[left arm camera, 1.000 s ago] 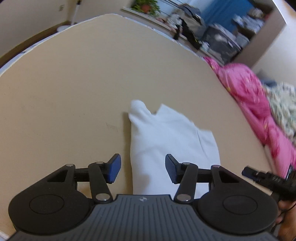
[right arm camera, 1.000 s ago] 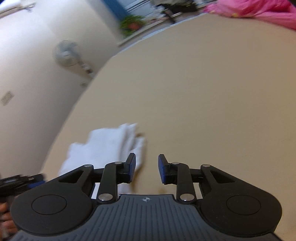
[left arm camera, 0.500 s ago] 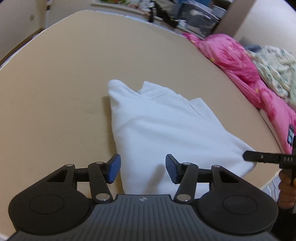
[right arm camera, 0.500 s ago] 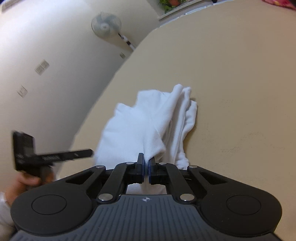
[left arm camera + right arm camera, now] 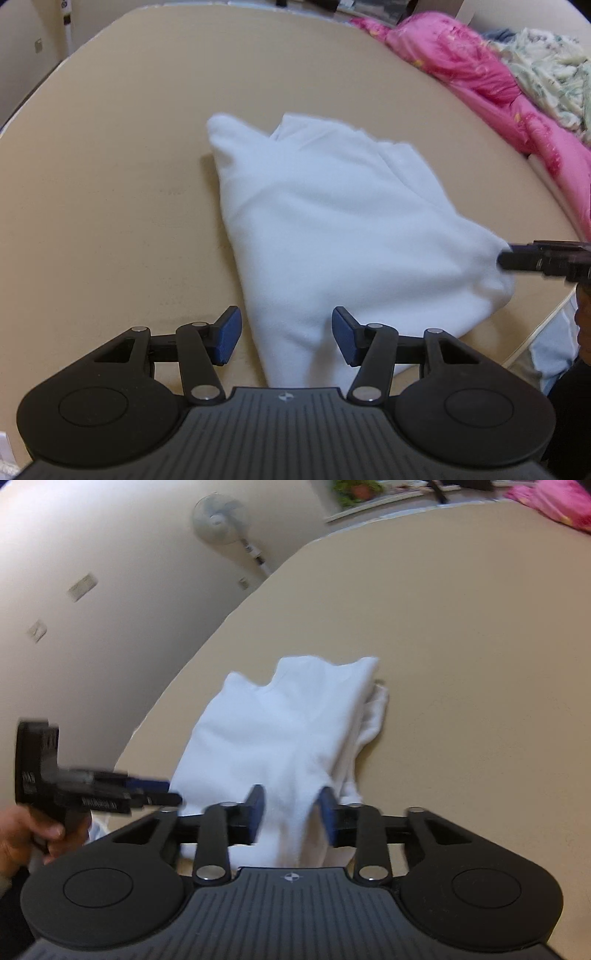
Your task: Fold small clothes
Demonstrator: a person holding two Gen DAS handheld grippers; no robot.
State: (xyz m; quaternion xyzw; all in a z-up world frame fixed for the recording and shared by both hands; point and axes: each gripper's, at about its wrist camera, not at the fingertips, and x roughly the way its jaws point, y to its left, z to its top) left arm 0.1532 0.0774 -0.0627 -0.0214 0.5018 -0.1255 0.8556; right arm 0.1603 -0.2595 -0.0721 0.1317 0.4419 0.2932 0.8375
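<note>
white garment (image 5: 332, 229) lies half folded mid desk (image 5: 110, 203). left gripper (image 5: 286, 334) wide open over its near corner, pads clear of cloth. right gripper (image 5: 291, 814) opening, cloth fold between its pads, at the garment's 3 o'clock corner. pink blanket (image 5: 480, 74) at 2 o'clock, fan (image 5: 218, 513) by wall.

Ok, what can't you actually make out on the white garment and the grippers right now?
- White garment, left wrist view: near edge hidden under the left gripper body.
- Right gripper, right wrist view: jaws opening, blurred; cloth lies between them, but pad contact is unclear.
- Right gripper in the left wrist view: cut off by the frame edge; only its blurred tip shows against the cloth.
</note>
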